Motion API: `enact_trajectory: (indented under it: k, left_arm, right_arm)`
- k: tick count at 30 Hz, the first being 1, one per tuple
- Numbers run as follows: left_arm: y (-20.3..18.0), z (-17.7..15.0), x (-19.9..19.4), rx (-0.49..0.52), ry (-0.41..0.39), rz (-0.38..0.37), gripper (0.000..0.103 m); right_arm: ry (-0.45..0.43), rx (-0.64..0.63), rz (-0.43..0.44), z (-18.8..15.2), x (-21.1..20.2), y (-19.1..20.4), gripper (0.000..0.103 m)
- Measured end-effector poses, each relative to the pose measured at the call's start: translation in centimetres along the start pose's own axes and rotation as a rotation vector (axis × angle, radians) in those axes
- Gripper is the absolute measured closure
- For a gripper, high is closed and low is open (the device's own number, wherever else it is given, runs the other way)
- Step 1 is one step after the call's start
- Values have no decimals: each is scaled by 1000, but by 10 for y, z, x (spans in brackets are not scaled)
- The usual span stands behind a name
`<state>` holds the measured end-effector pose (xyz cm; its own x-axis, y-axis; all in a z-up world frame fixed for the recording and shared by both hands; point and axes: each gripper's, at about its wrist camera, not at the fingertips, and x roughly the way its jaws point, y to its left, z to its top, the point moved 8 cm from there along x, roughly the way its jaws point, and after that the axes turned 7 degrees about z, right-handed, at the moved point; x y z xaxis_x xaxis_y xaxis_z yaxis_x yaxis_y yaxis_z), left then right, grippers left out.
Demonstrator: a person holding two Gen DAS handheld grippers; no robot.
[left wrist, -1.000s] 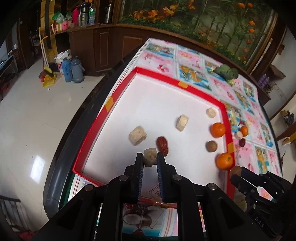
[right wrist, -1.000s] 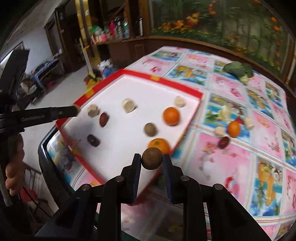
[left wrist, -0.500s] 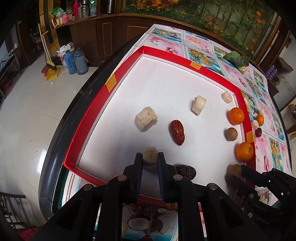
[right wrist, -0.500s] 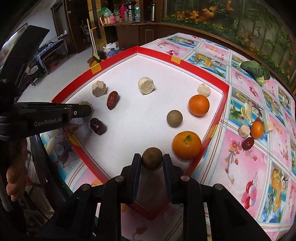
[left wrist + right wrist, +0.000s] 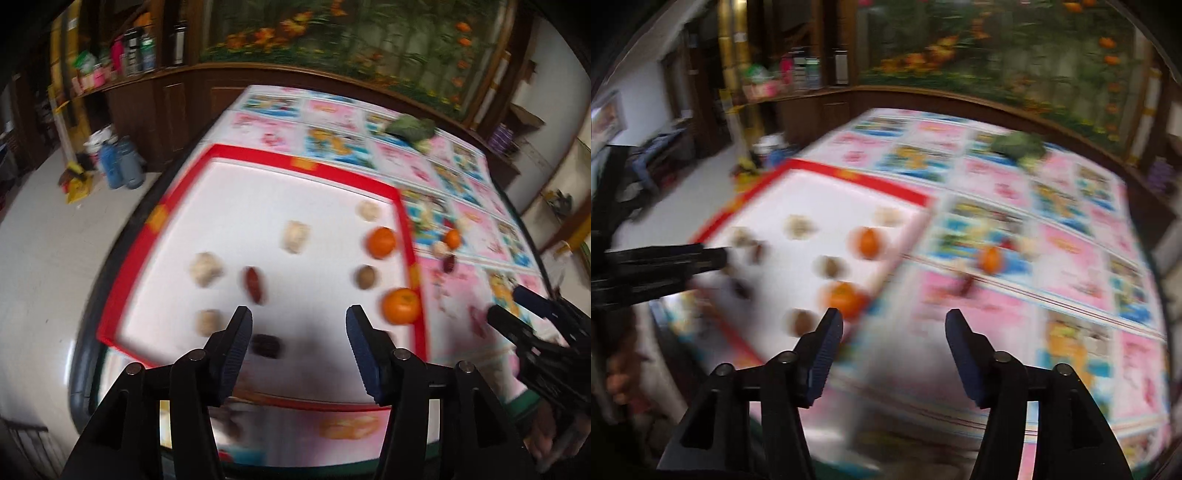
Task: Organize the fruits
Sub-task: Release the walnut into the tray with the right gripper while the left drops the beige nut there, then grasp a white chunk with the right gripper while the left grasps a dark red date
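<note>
Both views are motion-blurred. My left gripper [image 5: 299, 321] is open and empty above the near edge of the white, red-bordered tray [image 5: 258, 151]. On the tray lie a beige piece [image 5: 208, 321] just left of my left finger, a dark date [image 5: 266, 345], a red date [image 5: 254, 284], more beige pieces [image 5: 295, 236], two oranges [image 5: 402, 305] and a brown round fruit [image 5: 366, 277]. My right gripper [image 5: 894, 321] is open and empty above the tray's near right corner; a brown round fruit [image 5: 801, 322] lies left of it, near an orange [image 5: 844, 295].
On the patterned tablecloth right of the tray lie a small orange [image 5: 990, 258], a dark date [image 5: 966, 286] and pale pieces. A green vegetable [image 5: 1017, 146] lies at the table's far side. The table edge and floor are to the left.
Both grippers opened and pulled up and back. The left let go of the beige piece and the right let go of the brown round fruit; both now lie on the tray.
</note>
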<state>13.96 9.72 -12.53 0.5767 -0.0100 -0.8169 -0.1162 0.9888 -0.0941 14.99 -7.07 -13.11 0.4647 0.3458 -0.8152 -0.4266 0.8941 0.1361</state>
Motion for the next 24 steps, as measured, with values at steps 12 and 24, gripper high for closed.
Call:
enact_trajectory:
  k: [12, 24]
  left_arm:
    - [-134, 4, 29, 228, 77, -135, 44]
    - [-190, 48, 135, 276, 187, -49, 60]
  right_arm:
    - [85, 258, -281, -62, 6, -131, 19]
    - [83, 248, -274, -77, -3, -150, 16]
